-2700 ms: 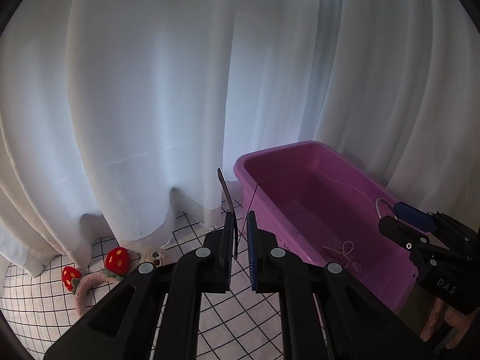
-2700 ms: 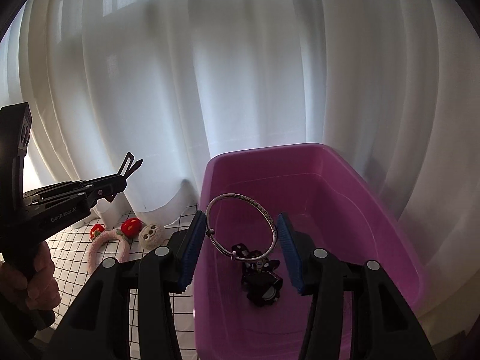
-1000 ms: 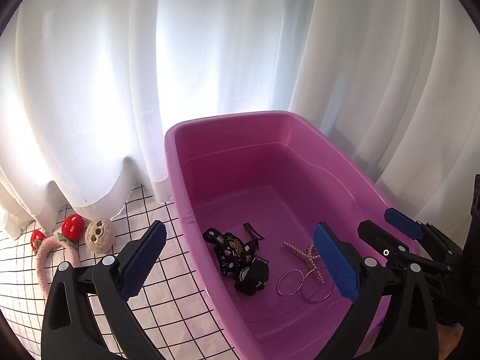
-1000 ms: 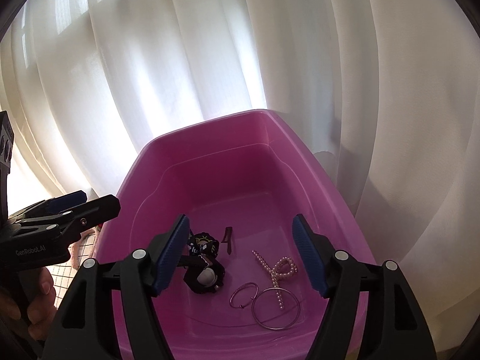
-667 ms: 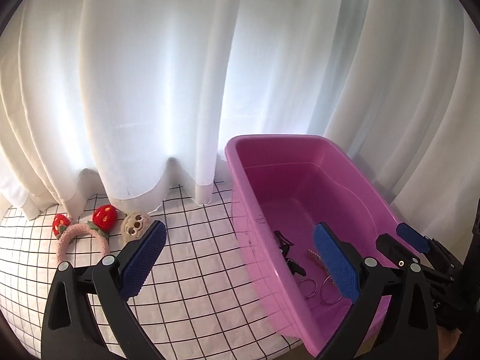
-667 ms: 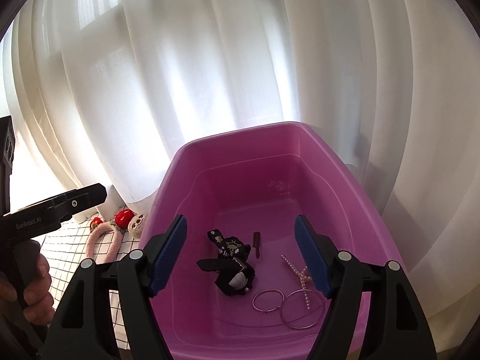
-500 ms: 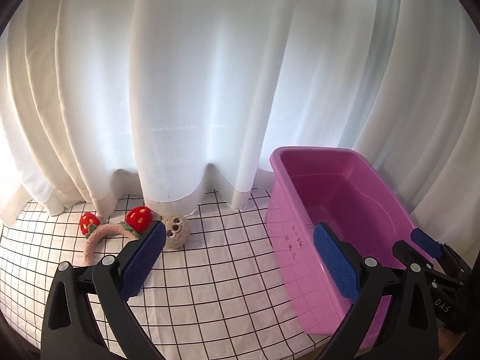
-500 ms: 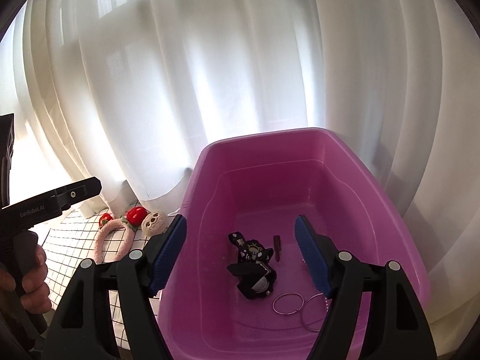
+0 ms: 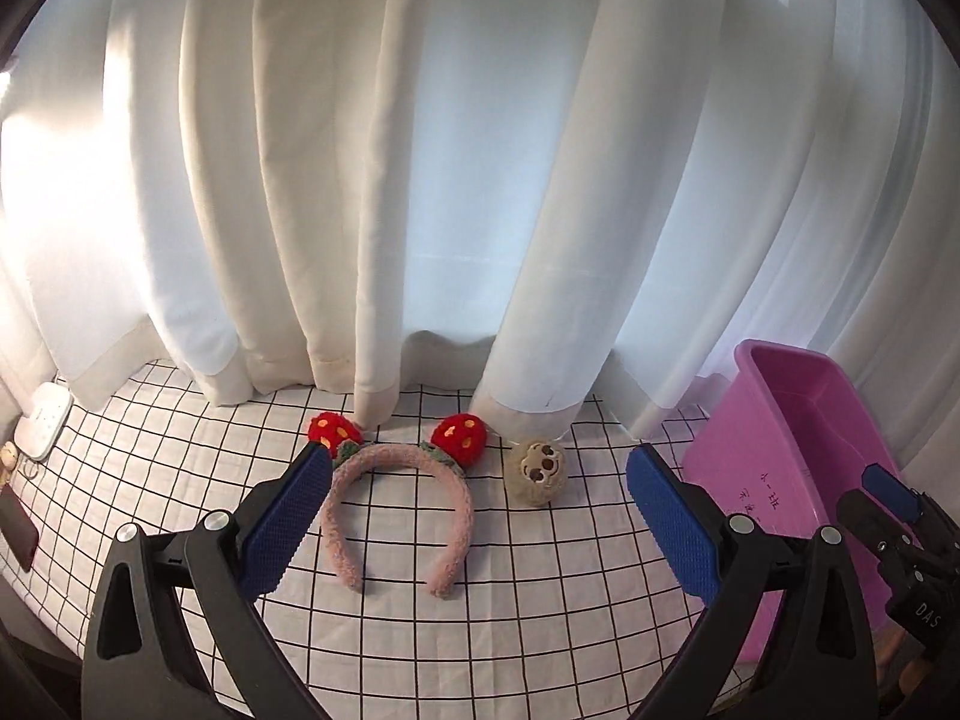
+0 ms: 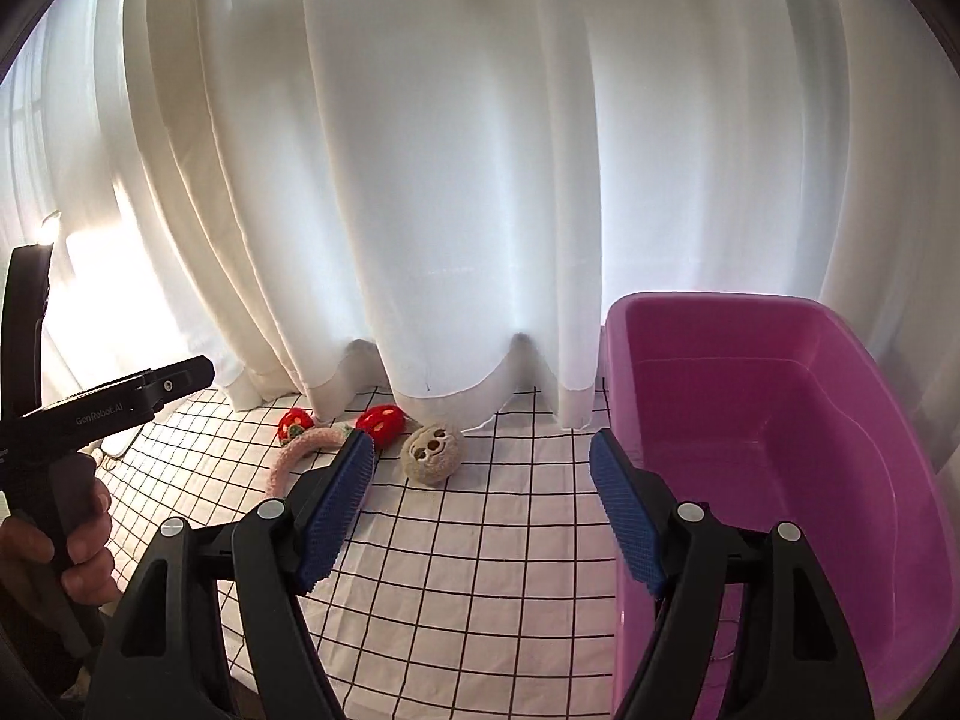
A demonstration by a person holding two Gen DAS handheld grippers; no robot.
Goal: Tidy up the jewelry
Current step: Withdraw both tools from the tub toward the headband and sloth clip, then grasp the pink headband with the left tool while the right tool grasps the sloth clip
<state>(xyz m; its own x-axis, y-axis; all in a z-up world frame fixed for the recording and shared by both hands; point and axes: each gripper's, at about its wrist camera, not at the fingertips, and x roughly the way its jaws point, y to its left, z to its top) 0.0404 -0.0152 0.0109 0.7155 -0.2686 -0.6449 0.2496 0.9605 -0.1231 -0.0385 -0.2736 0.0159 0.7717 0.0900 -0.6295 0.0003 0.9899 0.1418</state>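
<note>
A fuzzy pink headband with two red strawberries lies on the grid cloth, straight ahead of my left gripper. That gripper is open and holds nothing. A round tan plush face sits just right of the headband. My right gripper is also open and empty, hovering over the cloth between the plush face and the purple bin. The headband shows partly behind its left finger. The bin's floor is hidden by the right finger. The purple bin stands at the far right of the left wrist view.
White curtains hang to the checked cloth along the back. A white device and a dark flat object lie at the far left. A hand holds the left gripper's handle at the left edge of the right wrist view.
Both grippers let their pieces go into the bin, then swung left. The bin slid to the right of both views and the headband came to the centre.
</note>
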